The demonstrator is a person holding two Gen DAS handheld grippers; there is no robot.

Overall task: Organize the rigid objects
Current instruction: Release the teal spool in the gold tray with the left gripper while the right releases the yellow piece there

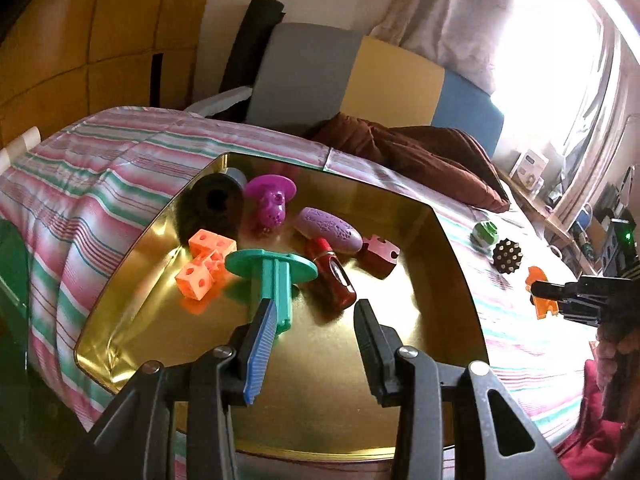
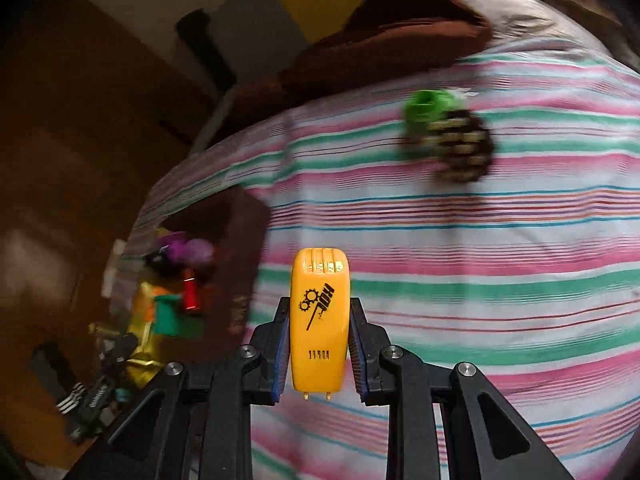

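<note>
The right gripper (image 2: 319,320) pinches an orange plastic piece (image 2: 319,320) between its two fingers, above the striped bedcover (image 2: 480,288). Beyond its fingertips lie a green piece (image 2: 430,109) and a spiky dark ball (image 2: 466,148), touching. The left gripper (image 1: 316,312) has its fingers spread with nothing between them, above the gold tray (image 1: 400,392). Just ahead of its left finger stands a teal disc on a stem (image 1: 274,276); further ahead lies a red bottle (image 1: 334,276).

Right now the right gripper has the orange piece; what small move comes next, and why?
Probably carry the orange piece, clamped in the right gripper, left toward the gold tray. Other toys already lie there, while it hangs over the striped cloth.
</note>
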